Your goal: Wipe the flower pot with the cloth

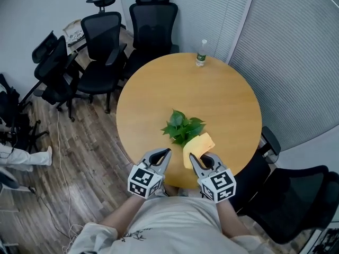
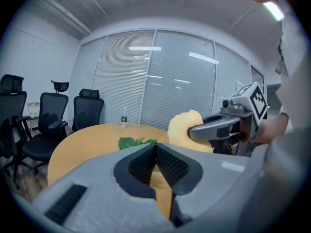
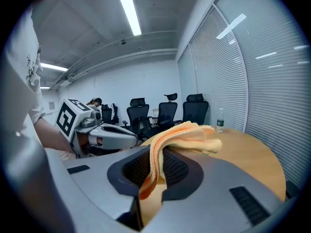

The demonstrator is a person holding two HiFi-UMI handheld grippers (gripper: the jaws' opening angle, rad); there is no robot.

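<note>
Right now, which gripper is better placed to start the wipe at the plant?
Right: the right gripper is shut on the yellow cloth, close beside the plant. The left gripper is shut and empty.

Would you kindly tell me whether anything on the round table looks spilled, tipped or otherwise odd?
Nothing stands out. The plant sits intact on the table; the bottle stands upright, and nothing is spilled. The yellow cloth is pinched in the right tool; the left tool is shut and empty.
</note>
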